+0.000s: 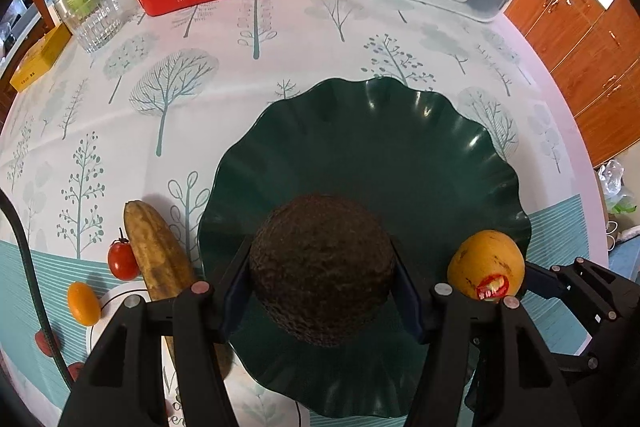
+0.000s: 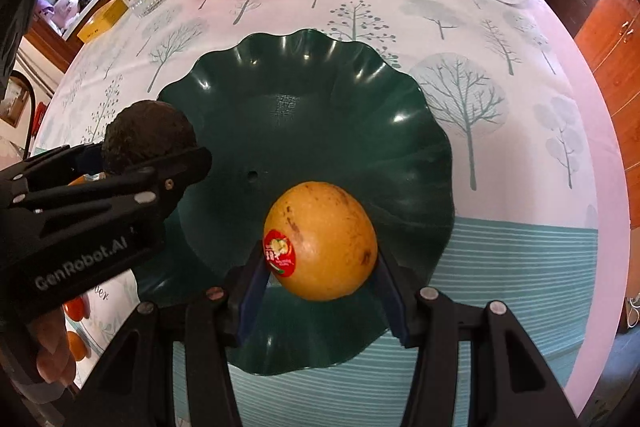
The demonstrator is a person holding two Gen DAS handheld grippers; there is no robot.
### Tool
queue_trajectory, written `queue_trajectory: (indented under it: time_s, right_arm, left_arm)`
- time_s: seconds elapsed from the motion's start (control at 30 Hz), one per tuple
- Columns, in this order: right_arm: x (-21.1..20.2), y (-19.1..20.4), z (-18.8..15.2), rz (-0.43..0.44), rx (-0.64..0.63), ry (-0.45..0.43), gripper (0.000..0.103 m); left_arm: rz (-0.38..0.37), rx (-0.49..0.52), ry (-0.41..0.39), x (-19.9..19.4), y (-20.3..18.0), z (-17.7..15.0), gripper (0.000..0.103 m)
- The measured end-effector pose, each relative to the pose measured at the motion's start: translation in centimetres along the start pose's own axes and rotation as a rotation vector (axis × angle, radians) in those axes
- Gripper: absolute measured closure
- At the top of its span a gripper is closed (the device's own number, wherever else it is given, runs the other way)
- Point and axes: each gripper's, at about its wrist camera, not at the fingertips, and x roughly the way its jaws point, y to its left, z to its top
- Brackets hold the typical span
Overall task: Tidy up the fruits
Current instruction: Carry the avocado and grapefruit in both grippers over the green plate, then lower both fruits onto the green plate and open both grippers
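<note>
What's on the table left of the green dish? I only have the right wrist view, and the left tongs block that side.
Observer: A yellowed cucumber lies just left of the dish.
Operator: Anything else?
Observer: A small tomato sits right against the cucumber's left side.
Operator: More?
Observer: A small orange fruit lies further left, apart from both.
Operator: Is the left grip solid?
Observer: The left tongs have both blue pads pressed on the avocado.
</note>
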Motion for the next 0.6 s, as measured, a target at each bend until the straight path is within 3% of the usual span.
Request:
queue_trajectory:
  time_s: [0.13, 0.27, 0.4, 0.6]
  right_arm:
    - [-0.1, 0.1, 0.3, -0.008, -0.018, -0.009, 0.05]
    - [-0.5, 0.1, 0.4, -0.02, -0.027, -0.02, 0.05]
    - [-1.1, 0.2, 0.2, -0.021, -0.027, -0.035, 0.049]
    - [-2.5, 0.3, -0.2, -0.01, -0.024, -0.065, 0.049]
  left_arm:
    - [0.011, 0.001, -0.007, -0.1, 0.0, -0.2, 0.041]
    - [0.02, 0.021, -0.07, -1.9, -0.4, 0.0, 0.016]
    - [0.045, 0.06, -0.11, -3.3, -0.9, 0.2, 0.013]
    - [0.034, 0.049, -0.11, -4.1, -0.6, 0.0, 0.012]
